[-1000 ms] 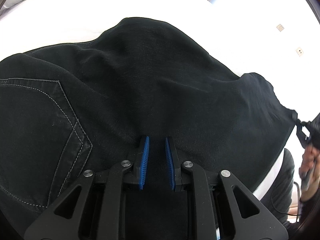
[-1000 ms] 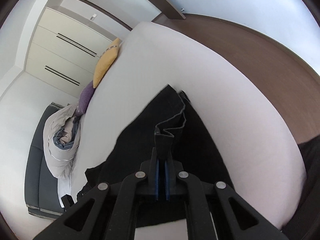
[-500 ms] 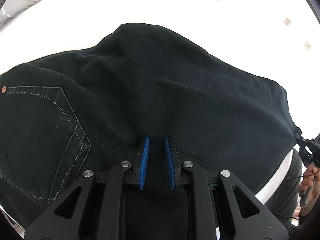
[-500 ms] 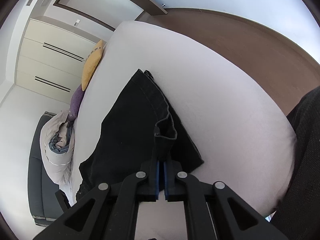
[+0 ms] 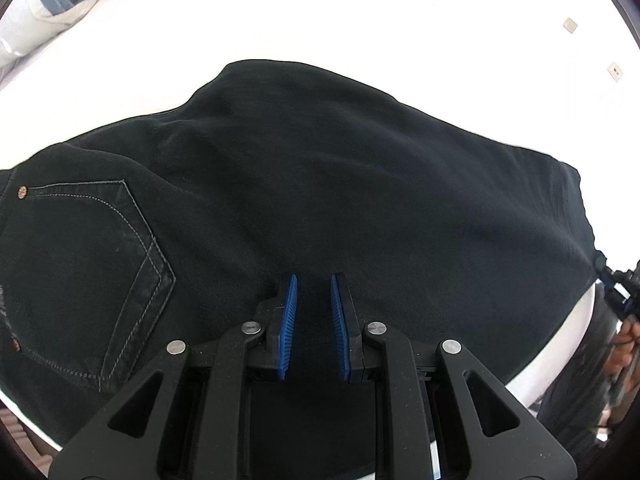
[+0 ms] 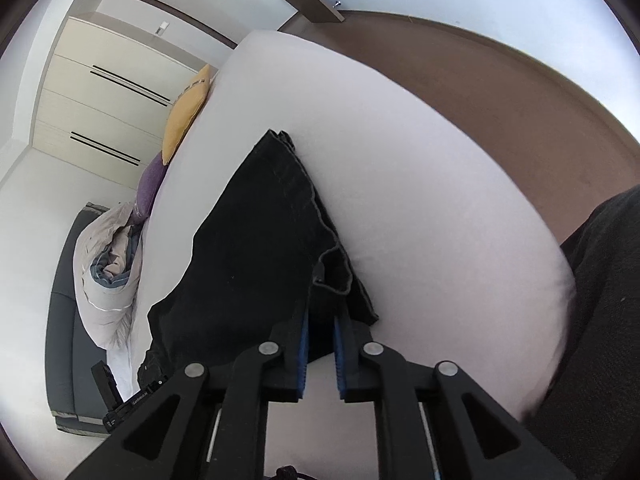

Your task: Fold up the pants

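Observation:
Black jeans [image 5: 320, 200] lie spread on a white bed [image 5: 280, 20], with a stitched back pocket [image 5: 92, 264] at the left. My left gripper [image 5: 313, 284] rests over the near edge of the jeans, jaws parted a little with dark cloth between the blue pads. In the right wrist view the jeans [image 6: 256, 240] lie flat with the hem corner [image 6: 332, 268] at my right gripper [image 6: 320, 320], whose jaws have parted around the hem. The right gripper also shows at the far right of the left wrist view [image 5: 616, 288].
A yellow pillow [image 6: 188, 116], a purple pillow [image 6: 152, 180] and a bundled duvet [image 6: 108, 264] sit at the head of the bed. White wardrobe doors [image 6: 92, 92] stand behind. Brown floor [image 6: 520, 100] lies beyond the bed edge. My dark-trousered leg [image 6: 600, 320] is at right.
The right gripper lowered the hem corner onto the bed and its jaws parted from shut. The jeans settled flatter. The left gripper stayed in place.

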Tool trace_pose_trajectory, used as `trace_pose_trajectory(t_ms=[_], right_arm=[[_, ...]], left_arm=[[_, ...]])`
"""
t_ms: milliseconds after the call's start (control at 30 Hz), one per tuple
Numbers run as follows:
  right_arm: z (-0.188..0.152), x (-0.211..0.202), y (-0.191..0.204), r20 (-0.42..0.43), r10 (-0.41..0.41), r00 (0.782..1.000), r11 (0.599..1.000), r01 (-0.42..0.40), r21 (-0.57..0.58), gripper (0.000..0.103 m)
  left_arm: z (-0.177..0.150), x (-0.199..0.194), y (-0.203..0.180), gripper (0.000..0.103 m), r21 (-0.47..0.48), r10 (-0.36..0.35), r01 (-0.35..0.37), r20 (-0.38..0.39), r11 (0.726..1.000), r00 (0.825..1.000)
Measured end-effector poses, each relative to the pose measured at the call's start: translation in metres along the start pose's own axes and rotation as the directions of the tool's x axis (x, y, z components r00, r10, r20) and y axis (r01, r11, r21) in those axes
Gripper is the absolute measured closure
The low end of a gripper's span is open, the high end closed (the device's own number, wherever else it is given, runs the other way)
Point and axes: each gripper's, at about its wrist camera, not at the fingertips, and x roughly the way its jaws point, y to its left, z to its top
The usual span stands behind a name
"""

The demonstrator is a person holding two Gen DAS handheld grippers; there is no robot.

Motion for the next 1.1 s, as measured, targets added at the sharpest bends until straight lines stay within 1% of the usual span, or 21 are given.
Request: trace_pose_trajectory(t_ms=[33, 67, 100, 167, 233, 300, 333, 400, 500, 533, 567, 600, 667, 733, 800, 867, 900, 933, 967, 1033, 1100], right_arm=[[0.001, -0.007, 0.002, 0.020, -0.039, 0.999, 0.999, 0.039, -0.016, 0.072], [0.002, -0.017, 0.005, 0.052, -0.086, 0.995, 0.996, 0.088, -0.035, 0.068], [0.004, -0.026, 0.008, 0.086, -0.125, 0.988, 0.990, 0.129, -0.047, 0.068], [0.010, -0.038, 0.015, 0.113, -0.109, 0.988, 0.992, 0.116, -0.058, 0.068], [0.016, -0.035, 0.040, 0.084, 0.003, 0.996, 0.991, 0.008, -0.130, 0.068], [0.017, -0.021, 0.067, 0.021, 0.126, 0.992, 0.975, -0.119, -0.187, 0.068], [0.014, -0.005, 0.084, -0.052, 0.198, 0.979, 0.956, -0.204, -0.210, 0.068], [0.001, 0.024, 0.110, -0.163, 0.274, 0.948, 0.914, -0.310, -0.261, 0.068], [-0.021, 0.078, 0.127, -0.296, 0.271, 0.916, 0.894, -0.353, -0.276, 0.068], [-0.024, 0.096, 0.121, -0.320, 0.247, 0.915, 0.906, -0.335, -0.258, 0.068], [-0.025, 0.105, 0.113, -0.312, 0.196, 0.929, 0.925, -0.282, -0.256, 0.076], [-0.022, 0.112, 0.096, -0.293, 0.145, 0.945, 0.945, -0.219, -0.241, 0.103], [-0.008, 0.105, 0.072, -0.258, 0.157, 0.953, 0.964, -0.205, -0.169, 0.103], [0.015, 0.076, 0.045, -0.136, 0.101, 0.985, 0.981, -0.121, -0.149, 0.103], [0.034, 0.049, 0.025, -0.037, 0.013, 0.999, 0.991, -0.018, -0.131, 0.103], [0.047, 0.025, 0.020, 0.020, -0.069, 0.997, 0.991, 0.071, -0.117, 0.103], [0.051, 0.011, 0.033, 0.078, -0.158, 0.984, 0.973, 0.168, -0.160, 0.095], [0.051, 0.005, 0.045, 0.105, -0.167, 0.980, 0.963, 0.185, -0.195, 0.095], [0.051, 0.003, 0.062, 0.102, -0.122, 0.987, 0.962, 0.143, -0.234, 0.095], [0.044, 0.015, 0.114, 0.023, 0.011, 1.000, 0.946, -0.003, -0.324, 0.095], [0.028, 0.041, 0.179, -0.097, 0.137, 0.986, 0.882, -0.166, -0.442, 0.092]], left_arm=[[-0.002, -0.002, -0.004, 0.086, 0.008, 0.002, -0.002, 0.008, 1.000, 1.000], [-0.004, -0.004, -0.007, 0.086, 0.010, -0.003, 0.003, 0.014, 1.000, 1.000], [-0.006, -0.005, -0.009, 0.086, 0.008, -0.011, 0.011, 0.023, 1.000, 1.000], [-0.011, -0.004, -0.013, 0.086, -0.009, -0.027, 0.027, 0.030, 1.000, 0.999], [-0.015, -0.001, -0.014, 0.086, -0.029, -0.036, 0.037, 0.039, 0.999, 0.999], [-0.017, 0.003, -0.013, 0.086, -0.063, -0.051, 0.054, 0.045, 0.997, 0.998], [-0.017, 0.005, -0.011, 0.086, -0.082, -0.060, 0.064, 0.046, 0.995, 0.997], [-0.017, 0.008, -0.008, 0.086, -0.101, -0.072, 0.077, 0.045, 0.992, 0.996], [-0.018, 0.010, -0.008, 0.086, -0.104, -0.084, 0.089, 0.045, 0.991, 0.995], [-0.019, 0.010, -0.009, 0.086, -0.105, -0.087, 0.091, 0.044, 0.990, 0.995], [-0.020, 0.009, -0.004, 0.086, -0.104, -0.090, 0.094, 0.044, 0.990, 0.995], [-0.019, 0.009, -0.004, 0.086, -0.101, -0.091, 0.095, 0.044, 0.990, 0.995], [-0.017, 0.005, 0.003, 0.086, -0.098, -0.074, 0.079, 0.052, 0.992, 0.996], [-0.011, 0.001, 0.011, 0.086, -0.101, -0.049, 0.056, 0.071, 0.993, 0.996], [-0.005, -0.003, 0.017, 0.086, -0.117, -0.051, 0.062, 0.099, 0.991, 0.994], [0.006, -0.004, 0.030, 0.086, -0.147, -0.040, 0.058, 0.121, 0.987, 0.992], [0.011, -0.004, 0.038, 0.086, -0.164, -0.036, 0.057, 0.132, 0.985, 0.991], [0.014, -0.002, 0.045, 0.086, -0.180, -0.028, 0.052, 0.136, 0.982, 0.990], [0.016, -0.001, 0.050, 0.086, -0.192, -0.022, 0.049, 0.138, 0.980, 0.990], [0.016, 0.002, 0.061, 0.086, -0.217, -0.018, 0.050, 0.147, 0.975, 0.989], [0.014, 0.003, 0.072, 0.086, -0.244, -0.011, 0.050, 0.157, 0.969, 0.988]])
